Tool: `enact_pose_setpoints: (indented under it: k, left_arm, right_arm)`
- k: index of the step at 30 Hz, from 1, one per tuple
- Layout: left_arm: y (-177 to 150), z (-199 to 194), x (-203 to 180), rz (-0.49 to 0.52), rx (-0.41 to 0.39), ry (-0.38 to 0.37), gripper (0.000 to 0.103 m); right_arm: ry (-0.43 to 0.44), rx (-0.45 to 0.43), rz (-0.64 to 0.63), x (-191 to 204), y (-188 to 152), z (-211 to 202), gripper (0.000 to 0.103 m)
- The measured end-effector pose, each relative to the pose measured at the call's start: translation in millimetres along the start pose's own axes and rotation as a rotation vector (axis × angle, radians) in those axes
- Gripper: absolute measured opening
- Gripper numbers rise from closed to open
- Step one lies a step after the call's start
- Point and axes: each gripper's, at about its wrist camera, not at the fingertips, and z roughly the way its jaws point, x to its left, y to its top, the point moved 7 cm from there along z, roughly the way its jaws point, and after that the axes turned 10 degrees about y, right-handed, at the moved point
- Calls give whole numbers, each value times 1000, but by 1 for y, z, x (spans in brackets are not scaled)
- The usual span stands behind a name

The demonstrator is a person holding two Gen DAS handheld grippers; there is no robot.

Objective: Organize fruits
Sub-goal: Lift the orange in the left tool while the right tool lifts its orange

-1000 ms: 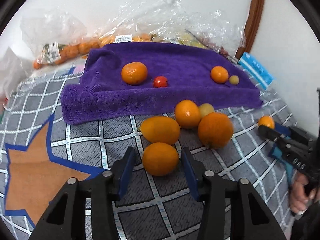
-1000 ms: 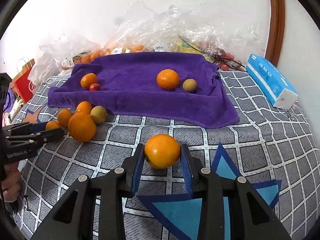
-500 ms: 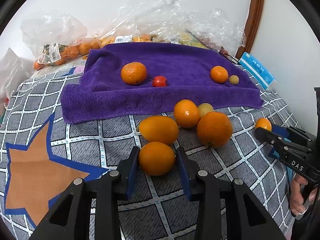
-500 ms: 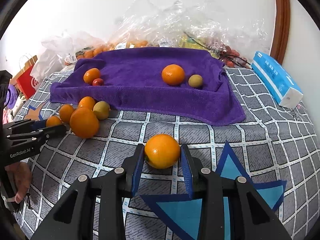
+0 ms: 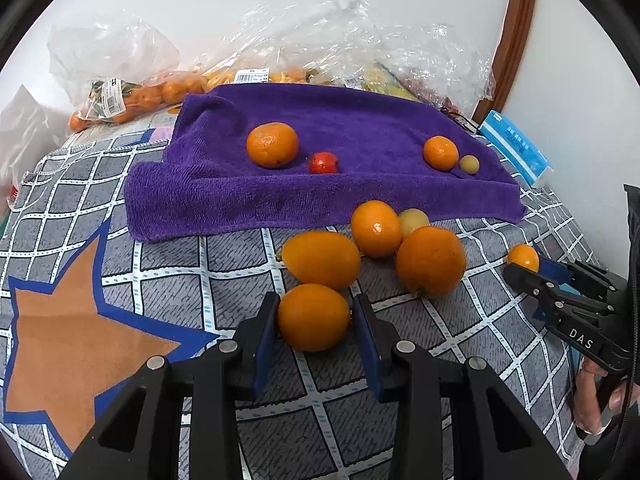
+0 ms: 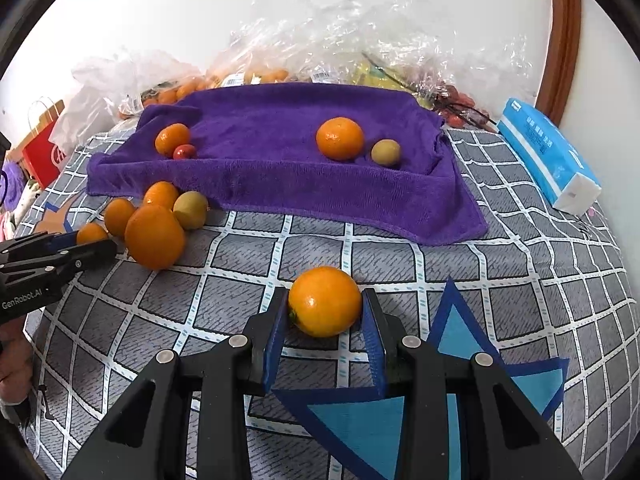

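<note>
Fruits now sit pinched in both your tongs: left tongs [image 5: 315, 320] have closed onto an orange [image 5: 314, 317], right tongs [image 6: 325, 312] still grip another orange [image 6: 325, 301], both ready for the purple towel [image 5: 320, 160] at upper centre.

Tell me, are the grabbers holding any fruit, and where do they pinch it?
Yes. The left gripper pinches an orange by its two sides. The right gripper pinches another orange the same way.
</note>
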Motion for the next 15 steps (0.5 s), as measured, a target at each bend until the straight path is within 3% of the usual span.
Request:
enact_pose_setpoints:
  k: [9, 15]
  left_arm:
    - [0, -1, -2, 0, -2, -10, 35]
    - [1, -10, -2, -30, -38, -140, 35]
  right_arm:
    - [-14, 4, -15, 2, 0, 1, 36]
    - [5, -7, -20, 4, 0, -1, 36]
